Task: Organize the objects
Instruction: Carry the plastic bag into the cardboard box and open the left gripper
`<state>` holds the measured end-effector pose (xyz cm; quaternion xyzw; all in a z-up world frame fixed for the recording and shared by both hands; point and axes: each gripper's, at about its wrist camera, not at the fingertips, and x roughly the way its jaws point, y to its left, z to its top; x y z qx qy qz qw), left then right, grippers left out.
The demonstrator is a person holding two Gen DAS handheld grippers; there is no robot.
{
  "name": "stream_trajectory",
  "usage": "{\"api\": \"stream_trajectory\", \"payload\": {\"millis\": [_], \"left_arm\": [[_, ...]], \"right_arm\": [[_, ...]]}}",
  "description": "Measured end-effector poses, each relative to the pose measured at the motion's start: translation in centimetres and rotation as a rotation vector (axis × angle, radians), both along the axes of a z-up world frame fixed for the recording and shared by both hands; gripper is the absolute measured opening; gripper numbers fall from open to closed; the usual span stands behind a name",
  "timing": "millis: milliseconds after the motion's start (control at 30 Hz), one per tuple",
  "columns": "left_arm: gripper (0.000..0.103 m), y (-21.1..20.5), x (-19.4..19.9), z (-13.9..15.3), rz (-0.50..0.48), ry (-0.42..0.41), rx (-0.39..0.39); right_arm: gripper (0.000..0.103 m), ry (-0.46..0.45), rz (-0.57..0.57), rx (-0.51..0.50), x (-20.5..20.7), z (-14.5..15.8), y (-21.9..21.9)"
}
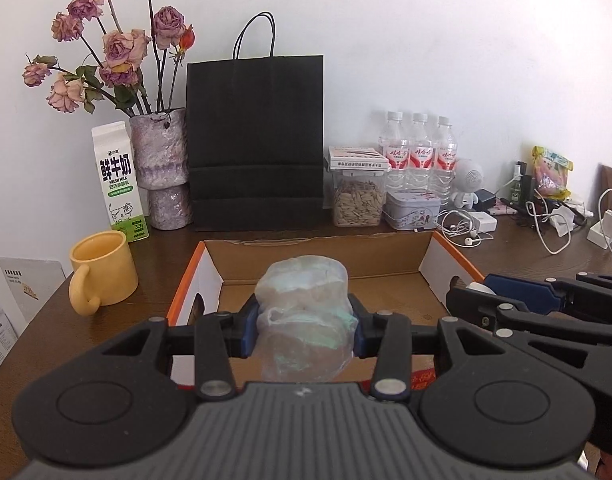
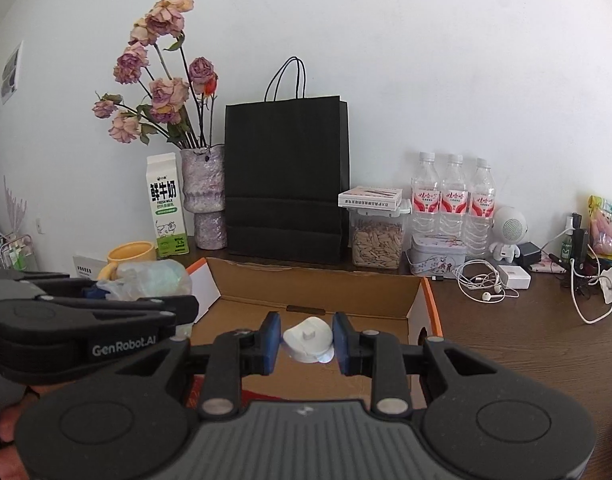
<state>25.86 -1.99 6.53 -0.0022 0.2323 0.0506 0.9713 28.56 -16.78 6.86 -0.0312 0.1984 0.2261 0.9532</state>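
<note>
My left gripper (image 1: 304,326) is shut on a crumpled translucent plastic bag (image 1: 304,304), held above the open cardboard box (image 1: 321,258) with orange edges. My right gripper (image 2: 307,340) is shut on a small white plastic piece (image 2: 307,338), also over the cardboard box (image 2: 317,286). In the right wrist view the left gripper (image 2: 106,296) and the plastic bag (image 2: 154,278) show at the left. The right gripper's black fingers (image 1: 517,296) reach in from the right in the left wrist view. A person's fingers show at the lower left of the right wrist view.
Behind the box stand a black paper bag (image 1: 256,140), a vase of dried roses (image 1: 160,152), a milk carton (image 1: 118,180), a yellow mug (image 1: 102,268), a seed jar (image 1: 357,196), a tin (image 1: 411,210) and three water bottles (image 1: 419,152). Cables, earphones (image 1: 465,232) and chargers lie right.
</note>
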Motion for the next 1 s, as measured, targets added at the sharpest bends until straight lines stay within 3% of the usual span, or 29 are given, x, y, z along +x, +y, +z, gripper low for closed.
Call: {"api": "stream_trajectory", "payload": {"millis": [500, 700, 733, 800, 833, 867, 1000], "left_arm": [[0.044, 1.8, 6.7, -2.7, 0.153, 0.125, -0.033], [0.059, 2.5, 7.4, -3.5, 0.164, 0.144, -0.023], [0.068, 2.6, 7.3, -3.6, 0.166, 0.14, -0.024], [0.088, 2.8, 7.1, -3.5, 0.167, 0.122, -0.03], [0.099, 2.8, 7.0, -3.5, 0.169, 0.111, -0.029], [0.103, 2.8, 6.9, -3.4, 0.173, 0.102, -0.026], [0.103, 2.8, 6.8, -3.5, 0.172, 0.103, -0.023]], "right_arm": [[0.027, 0.163, -0.068, -0.105, 7.3, -4.2, 3.6], [0.028, 0.198, -0.086, -0.09, 8.1, -5.2, 3.1], [0.034, 0.197, -0.083, -0.09, 8.1, -5.2, 3.1], [0.055, 0.198, -0.08, -0.093, 8.1, -5.2, 3.0], [0.074, 0.193, -0.081, -0.094, 8.1, -5.2, 3.0], [0.087, 0.185, -0.081, -0.094, 7.9, -5.2, 3.0], [0.095, 0.178, -0.085, -0.085, 7.7, -5.2, 2.8]]}}
